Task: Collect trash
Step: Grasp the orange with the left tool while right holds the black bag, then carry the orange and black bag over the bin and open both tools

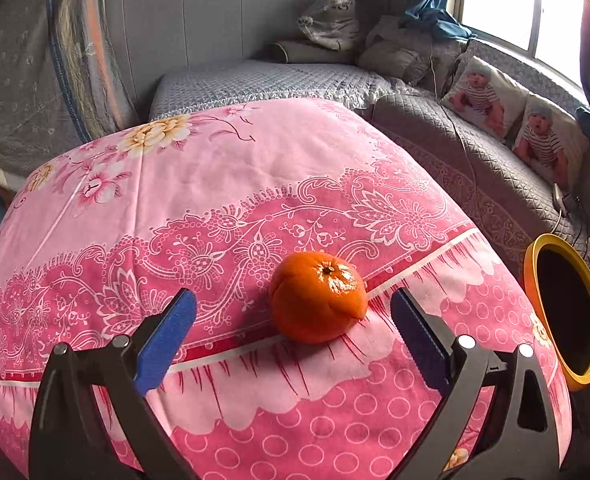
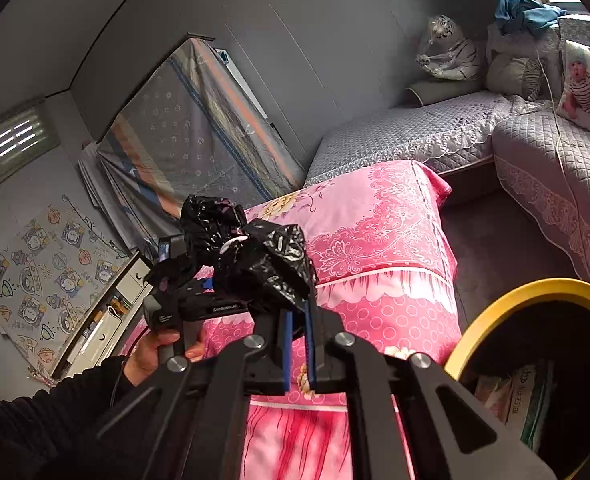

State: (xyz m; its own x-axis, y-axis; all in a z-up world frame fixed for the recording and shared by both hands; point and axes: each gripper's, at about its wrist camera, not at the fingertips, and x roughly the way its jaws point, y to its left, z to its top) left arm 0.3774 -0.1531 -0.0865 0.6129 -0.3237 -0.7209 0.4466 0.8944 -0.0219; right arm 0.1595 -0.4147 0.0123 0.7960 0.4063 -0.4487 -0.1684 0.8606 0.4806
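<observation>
An orange peel (image 1: 318, 297), closed up like a whole fruit, lies on the pink floral cloth (image 1: 223, 184) of a table. My left gripper (image 1: 293, 316) is open, its blue pads on either side of the peel and not touching it. My right gripper (image 2: 298, 320) is shut on a crumpled black plastic bag (image 2: 255, 252) and holds it above the table's near end, beside the bin. A yellow-rimmed bin (image 2: 535, 292) stands at the table's right side; it also shows in the left wrist view (image 1: 533, 256). The left gripper body (image 2: 187, 304) and hand show behind the bag.
Grey quilted sofas (image 1: 455, 148) wrap the back and right, with baby-print cushions (image 1: 483, 96) and a plush tiger (image 1: 331, 20). A covered frame (image 2: 191, 136) leans on the wall at left. The bin holds some paper packaging (image 2: 523, 400).
</observation>
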